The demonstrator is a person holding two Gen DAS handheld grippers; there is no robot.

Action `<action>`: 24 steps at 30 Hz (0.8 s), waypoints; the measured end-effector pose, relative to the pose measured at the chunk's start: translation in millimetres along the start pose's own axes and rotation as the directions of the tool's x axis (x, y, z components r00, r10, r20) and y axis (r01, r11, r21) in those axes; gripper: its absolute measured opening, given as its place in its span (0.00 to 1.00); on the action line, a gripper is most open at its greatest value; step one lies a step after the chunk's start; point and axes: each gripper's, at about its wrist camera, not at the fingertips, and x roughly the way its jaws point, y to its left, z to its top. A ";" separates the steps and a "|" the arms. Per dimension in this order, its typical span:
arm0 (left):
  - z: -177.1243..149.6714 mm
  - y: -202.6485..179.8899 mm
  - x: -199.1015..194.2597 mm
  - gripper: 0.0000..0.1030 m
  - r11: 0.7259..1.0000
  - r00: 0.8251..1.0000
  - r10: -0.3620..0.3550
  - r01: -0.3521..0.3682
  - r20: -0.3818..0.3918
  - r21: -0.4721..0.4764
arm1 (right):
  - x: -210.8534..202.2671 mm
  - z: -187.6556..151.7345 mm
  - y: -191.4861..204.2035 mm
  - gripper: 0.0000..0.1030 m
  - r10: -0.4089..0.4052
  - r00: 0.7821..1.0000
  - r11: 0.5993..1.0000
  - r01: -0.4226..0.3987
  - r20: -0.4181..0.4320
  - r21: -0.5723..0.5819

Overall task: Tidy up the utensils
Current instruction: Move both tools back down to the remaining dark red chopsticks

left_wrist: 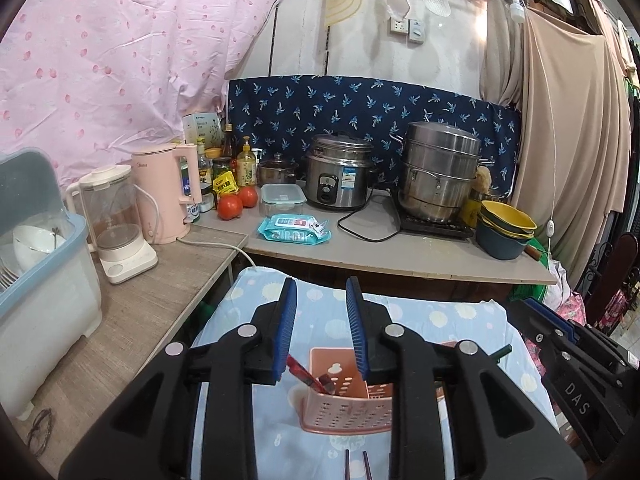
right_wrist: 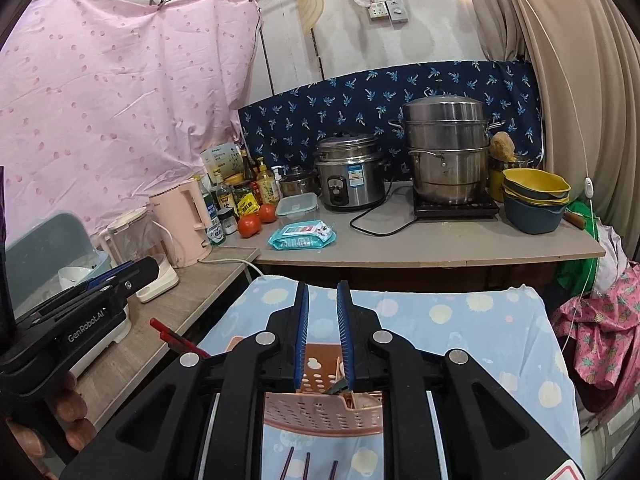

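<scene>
A pink perforated utensil basket (left_wrist: 347,396) stands on the blue dotted cloth (left_wrist: 460,320); it also shows in the right wrist view (right_wrist: 320,412). Red-handled utensils (left_wrist: 308,374) lean inside it, poking out to the left (right_wrist: 176,338). Dark purple chopsticks (left_wrist: 356,466) lie on the cloth in front of the basket, also in the right wrist view (right_wrist: 306,464). My left gripper (left_wrist: 321,292) is open and empty above the basket. My right gripper (right_wrist: 322,292) is open with a narrower gap, empty, also above the basket. Each gripper's body shows at the edge of the other's view.
A blue dish rack (left_wrist: 44,240) with bowls, a blender (left_wrist: 116,224) and a pink kettle (left_wrist: 168,196) stand on the left counter. The back counter holds tomatoes (left_wrist: 236,202), wipes (left_wrist: 294,230), a rice cooker (left_wrist: 340,172), a steamer pot (left_wrist: 438,172) and stacked bowls (left_wrist: 506,226).
</scene>
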 end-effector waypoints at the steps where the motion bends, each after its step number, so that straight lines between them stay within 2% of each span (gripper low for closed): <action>1: -1.0 -0.1 -1.5 0.24 1.000 1.000 0.000 0.000 -0.002 0.002 | -2.5 -2.2 0.3 0.15 0.001 1.000 1.000 -0.001 -0.003 -0.001; 9: -19.7 -3.7 -18.4 0.24 1.000 1.000 0.003 -0.003 -0.017 0.025 | -23.0 -26.6 6.8 0.15 -0.007 1.000 1.000 0.006 -0.024 -0.028; 15: -46.1 -3.1 -25.9 0.24 0.999 0.999 0.011 -0.009 -0.053 0.037 | -37.3 -57.3 10.3 0.15 -0.028 0.998 0.998 0.024 -0.060 -0.058; 24: -112.8 6.1 -27.3 0.24 0.999 0.982 0.017 -0.011 -0.188 0.033 | -53.1 -120.3 1.2 0.15 -0.036 0.983 0.999 0.030 -0.178 -0.037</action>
